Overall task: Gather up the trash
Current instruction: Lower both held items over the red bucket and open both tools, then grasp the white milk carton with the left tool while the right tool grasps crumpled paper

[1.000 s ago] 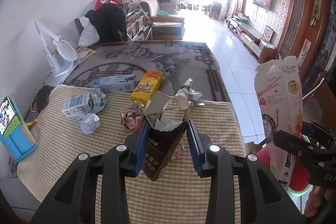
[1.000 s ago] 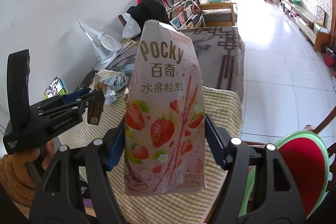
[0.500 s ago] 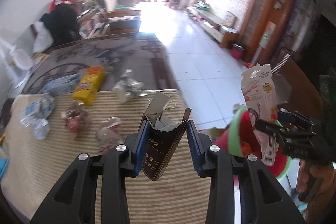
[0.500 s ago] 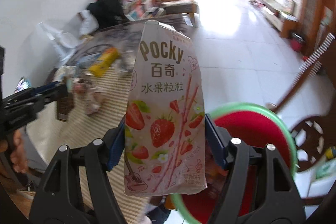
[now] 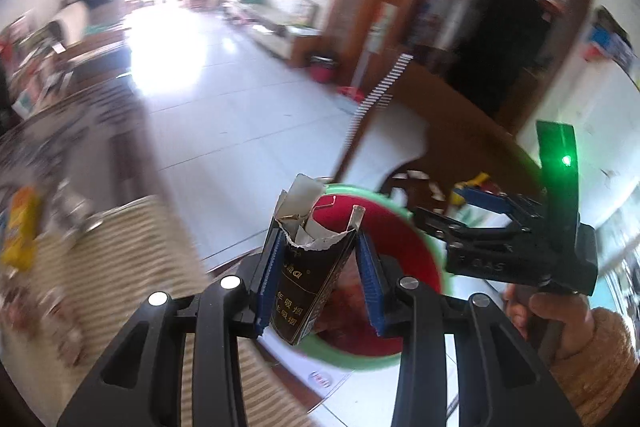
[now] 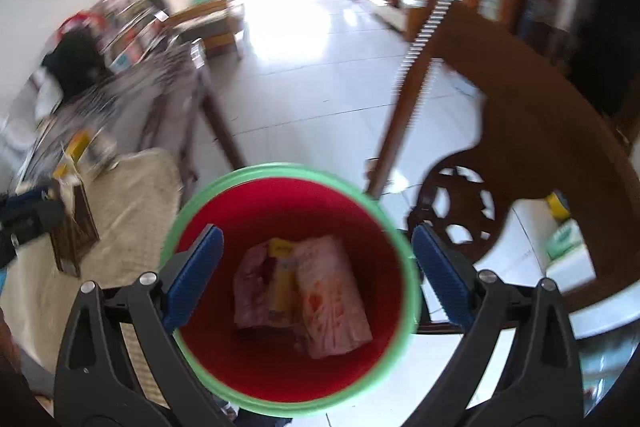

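My left gripper (image 5: 316, 239) holds a torn dark cigarette pack (image 5: 308, 279) upright over the near rim of a red bin with a green rim (image 5: 352, 361). Its jaws are opening, and both pads still touch the pack. My right gripper (image 6: 314, 233) hangs over the bin (image 6: 280, 171). Its jaws are opening wide with nothing between them. The pink Pocky bag (image 6: 320, 295) lies at the bottom of the bin. In the left wrist view the right gripper (image 5: 452, 209) sits past the bin, held by a hand (image 5: 560, 315). The pack (image 6: 74, 231) shows at the left of the right wrist view.
The table with a striped cloth (image 5: 132, 267) lies to the left of the bin, with a yellow box (image 5: 18, 223) and blurred scraps on it. A carved wooden chair (image 6: 520, 131) stands right behind the bin. Tiled floor (image 6: 320, 87) stretches beyond.
Both grippers swung right, from above the table to the bin. The right gripper opened and the Pocky bag dropped into the bin. The left still carries the cigarette pack.
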